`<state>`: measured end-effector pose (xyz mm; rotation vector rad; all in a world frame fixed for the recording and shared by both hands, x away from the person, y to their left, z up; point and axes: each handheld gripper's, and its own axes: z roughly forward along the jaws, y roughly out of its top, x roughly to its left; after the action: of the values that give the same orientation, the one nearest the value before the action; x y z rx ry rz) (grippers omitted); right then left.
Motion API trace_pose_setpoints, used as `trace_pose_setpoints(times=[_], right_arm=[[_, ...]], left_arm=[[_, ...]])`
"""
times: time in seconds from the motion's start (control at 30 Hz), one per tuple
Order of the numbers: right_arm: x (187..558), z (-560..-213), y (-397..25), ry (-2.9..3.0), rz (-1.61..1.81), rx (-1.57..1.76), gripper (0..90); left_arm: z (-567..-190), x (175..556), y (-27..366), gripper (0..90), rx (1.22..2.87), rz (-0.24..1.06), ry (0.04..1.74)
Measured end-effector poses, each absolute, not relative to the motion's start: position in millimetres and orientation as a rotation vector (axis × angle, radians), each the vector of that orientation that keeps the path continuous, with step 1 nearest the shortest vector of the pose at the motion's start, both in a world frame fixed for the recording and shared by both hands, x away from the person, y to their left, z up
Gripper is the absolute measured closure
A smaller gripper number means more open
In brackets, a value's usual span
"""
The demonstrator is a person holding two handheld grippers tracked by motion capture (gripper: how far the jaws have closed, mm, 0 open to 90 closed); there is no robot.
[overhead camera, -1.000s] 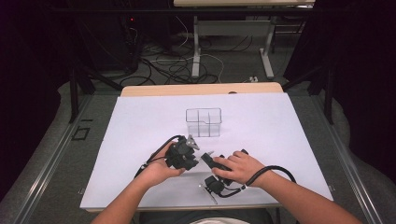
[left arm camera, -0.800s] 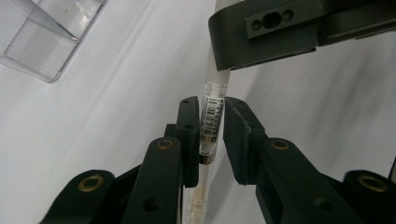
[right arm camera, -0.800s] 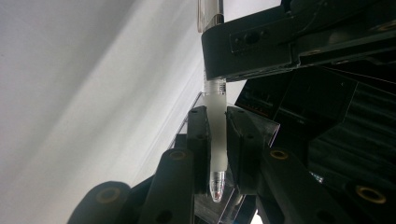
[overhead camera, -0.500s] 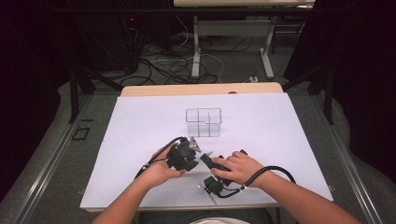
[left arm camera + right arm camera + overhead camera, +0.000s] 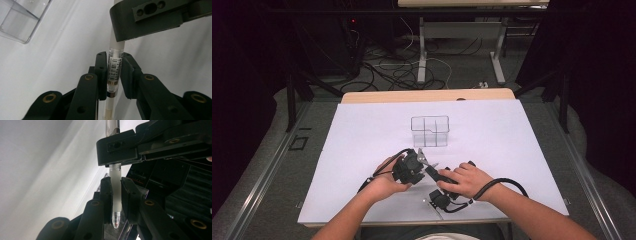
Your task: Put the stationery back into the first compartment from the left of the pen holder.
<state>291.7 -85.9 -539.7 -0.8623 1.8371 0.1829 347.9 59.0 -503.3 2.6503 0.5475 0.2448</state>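
A: Where is the pen, and what has hold of it?

B: The pen (image 5: 114, 70) sits between the two grippers, low on the white sheet (image 5: 362, 150), at about six o'clock from the clear divided box (image 5: 430, 131) and apart from it. In the left gripper view its clear barrel with the barcode label runs straight up toward twelve o'clock between the black jaws.

A: How do the left gripper's jaws stand?

B: The left gripper (image 5: 114, 75) is clenched on the barrel. Both pads press the labelled section from nine and three o'clock, with no gap showing. Above them the frosted white cap (image 5: 117, 45) runs up into the other gripper's jaw block.

A: And the right one?

B: In the right gripper view the right gripper (image 5: 116, 200) is closed on the frosted cap (image 5: 116, 192), pads tight against both sides. The cap's rounded clear end, with a red tip inside, pokes out toward six o'clock below the pads. At twelve o'clock the left gripper's dark jaws (image 5: 120, 147) cross the pen, with the metal end above them.

A: And from above?

B: The left hand (image 5: 384, 182) and right hand (image 5: 467, 180) hold the grippers nose to nose; the box stands at twelve o'clock from them.
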Motion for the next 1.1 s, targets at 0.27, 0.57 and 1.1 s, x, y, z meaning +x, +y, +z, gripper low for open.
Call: trace_pose_setpoints(times=[0.27, 0.57, 1.1], right_arm=[[293, -539, -86, 1.851, 0.185, -0.846, 79.3], [293, -541, -86, 1.859, 0.2, -0.833, 66.4], [295, -540, -86, 1.886, 0.222, -0.719, 49.3]], left_arm=[[-503, 347, 58, 78.9, 2.648, 0.258, 0.534], [-505, 350, 64, 79.1, 2.636, 0.261, 0.581], [-506, 356, 75, 79.2, 2.592, 0.258, 0.695]])
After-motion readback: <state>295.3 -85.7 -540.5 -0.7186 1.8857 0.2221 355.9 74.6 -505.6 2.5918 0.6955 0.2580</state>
